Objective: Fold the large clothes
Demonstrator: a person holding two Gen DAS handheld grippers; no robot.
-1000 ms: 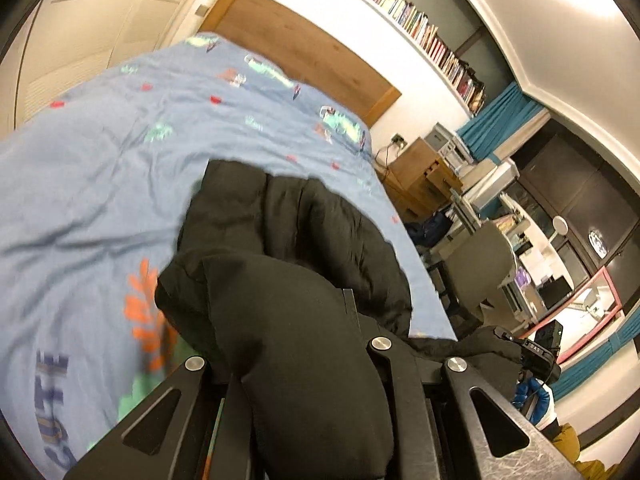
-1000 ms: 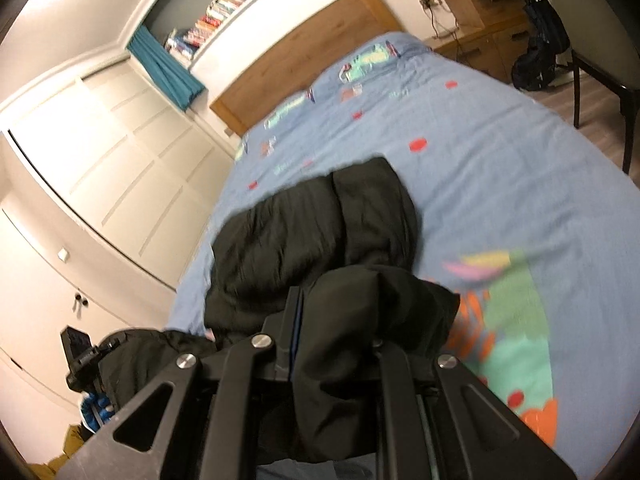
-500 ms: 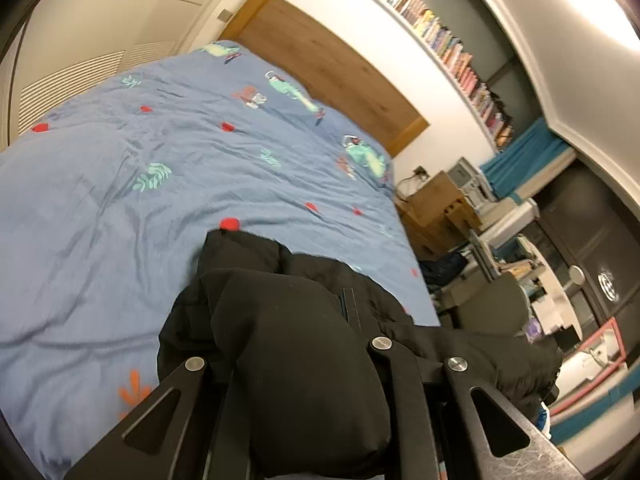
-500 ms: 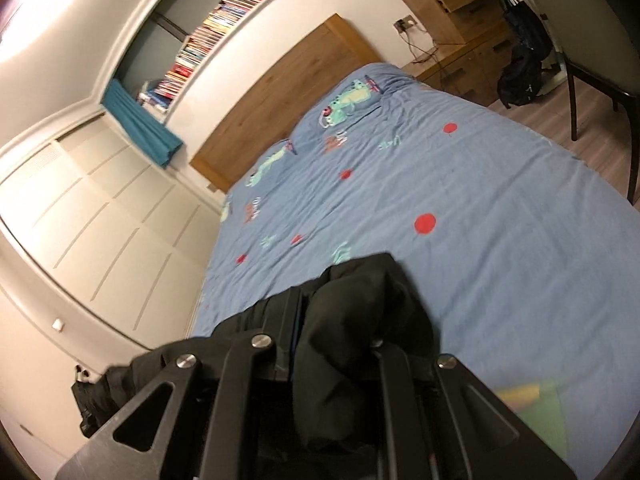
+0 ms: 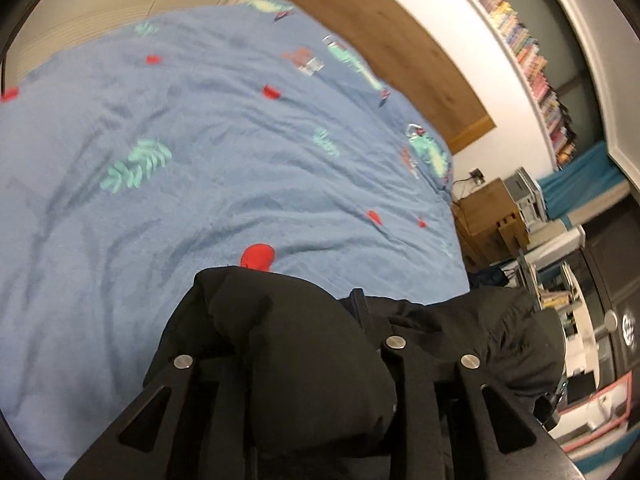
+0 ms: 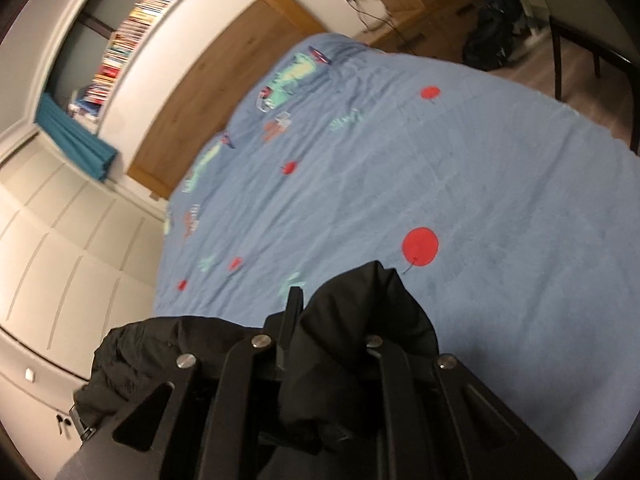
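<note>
A black padded jacket point(image 5: 304, 360) is bunched between the fingers of my left gripper point(image 5: 288, 320). Those jaws are opening, with the fabric still filling the gap. More of the jacket stretches off to the right point(image 5: 512, 344). In the right wrist view the same jacket point(image 6: 360, 360) bulges out of my right gripper point(image 6: 340, 312), which is shut on it. The rest of it trails to the left point(image 6: 160, 352). Both grippers hang low over the blue patterned bed cover point(image 5: 200, 180). The fingertips are mostly hidden by fabric.
The bed cover point(image 6: 480, 160) spreads ahead to a wooden headboard point(image 5: 392, 40). A wooden nightstand point(image 5: 492, 216) and a cluttered desk stand beside the bed. A dark chair point(image 6: 580, 48) and a backpack point(image 6: 492, 36) sit on the floor. White wardrobe doors point(image 6: 60, 240) line the other side.
Both grippers have carried the jacket's edge across the bed toward the headboard and lower. The part of the jacket that lay ahead on the cover is now out of sight beneath them.
</note>
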